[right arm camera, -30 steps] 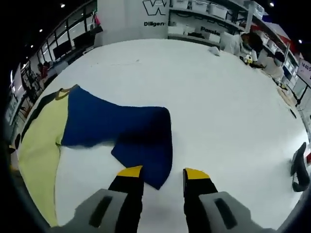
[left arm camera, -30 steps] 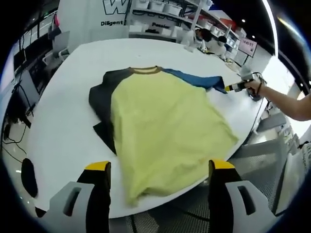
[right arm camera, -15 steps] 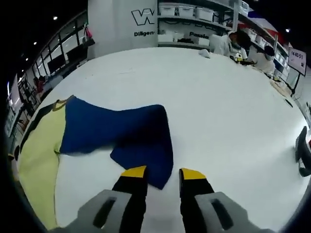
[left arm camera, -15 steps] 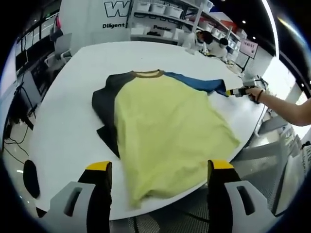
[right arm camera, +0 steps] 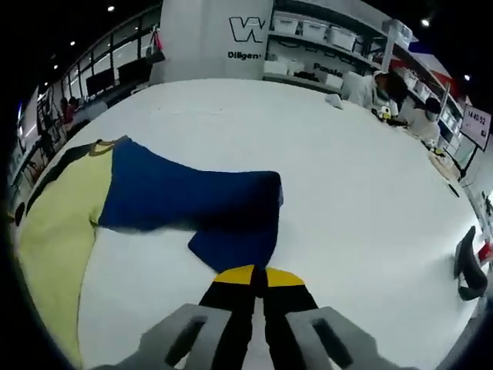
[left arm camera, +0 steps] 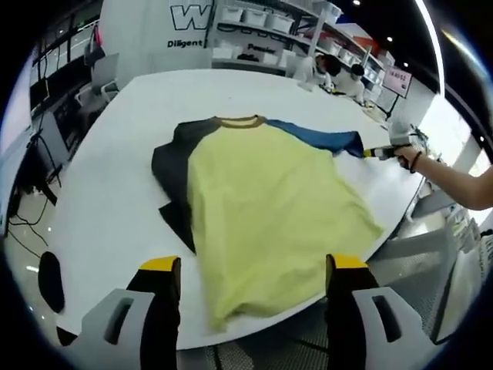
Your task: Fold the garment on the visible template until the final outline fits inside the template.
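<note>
Meanwhile, right gripper [right arm camera: 258,275] pinches blue sleeve [right arm camera: 231,216]; left gripper [left arm camera: 250,266] spread above white table [left arm camera: 108,185].

My left gripper [left arm camera: 250,270] has black jaws with yellow tips on grey housings; my right gripper [right arm camera: 258,276] matches; a dark band circles my wrist [left arm camera: 417,160].

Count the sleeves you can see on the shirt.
2: a blue sleeve spread toward the right gripper, and a dark sleeve on the shirt's other side.

Bare table [right arm camera: 362,193] beyond the shirt [left arm camera: 262,208] — open, unobstructed.
</note>
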Demonstrator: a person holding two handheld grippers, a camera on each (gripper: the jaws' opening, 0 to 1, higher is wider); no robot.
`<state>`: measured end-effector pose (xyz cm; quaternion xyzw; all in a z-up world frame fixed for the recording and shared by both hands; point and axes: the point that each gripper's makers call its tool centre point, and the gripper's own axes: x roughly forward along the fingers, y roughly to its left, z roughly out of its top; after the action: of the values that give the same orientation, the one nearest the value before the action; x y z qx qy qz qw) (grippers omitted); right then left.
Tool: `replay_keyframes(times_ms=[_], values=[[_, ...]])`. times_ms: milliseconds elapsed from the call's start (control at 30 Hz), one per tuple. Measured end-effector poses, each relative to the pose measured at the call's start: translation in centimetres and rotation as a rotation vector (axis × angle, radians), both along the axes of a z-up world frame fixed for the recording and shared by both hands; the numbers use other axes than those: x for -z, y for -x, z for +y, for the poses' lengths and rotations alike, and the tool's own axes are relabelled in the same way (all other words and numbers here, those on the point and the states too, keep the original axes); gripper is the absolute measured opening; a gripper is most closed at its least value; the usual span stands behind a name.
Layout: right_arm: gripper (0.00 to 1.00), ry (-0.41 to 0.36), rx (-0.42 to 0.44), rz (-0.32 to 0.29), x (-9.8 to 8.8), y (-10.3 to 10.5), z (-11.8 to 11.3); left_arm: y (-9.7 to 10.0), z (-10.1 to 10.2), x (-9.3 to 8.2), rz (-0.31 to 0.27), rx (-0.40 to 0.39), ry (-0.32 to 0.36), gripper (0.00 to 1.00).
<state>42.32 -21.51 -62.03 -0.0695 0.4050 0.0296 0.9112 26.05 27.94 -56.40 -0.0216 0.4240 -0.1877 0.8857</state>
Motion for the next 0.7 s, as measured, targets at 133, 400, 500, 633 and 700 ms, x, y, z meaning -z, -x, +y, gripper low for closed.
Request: replay_keyframes(times_ms=[133, 400, 500, 633, 700], values=[[0.0, 0.011, 0.016, -0.033, -2.1, 0.4, -1.6, -0.1, 0.0, 0.1, -0.003, 0.007, -0.003, 0.72], [0.0, 0.056, 0.023, -0.066, -5.1, -0.5, -4.6, -0.2, -0.5, 0.1, -0.003, 0.03, -0.004, 0.71], [0.0, 0.087, -0.002, -0.062, -6.2, -1.6, -5.5, -0.3, -0.7, 0.0, -0.009, 0.036, -0.005, 0.71], [0.0, 0.124, -0.048, -0.059, -7.0, -3.4, -6.1, -0.3, -0.7, 0.1, -0.007, 0.042, -0.008, 0.71], [0.0, 0.141, -0.05, -0.036, -6.8, -4.1, -6.3, -0.3, -0.7, 0.2, -0.003, 0.044, -0.012, 0.71]])
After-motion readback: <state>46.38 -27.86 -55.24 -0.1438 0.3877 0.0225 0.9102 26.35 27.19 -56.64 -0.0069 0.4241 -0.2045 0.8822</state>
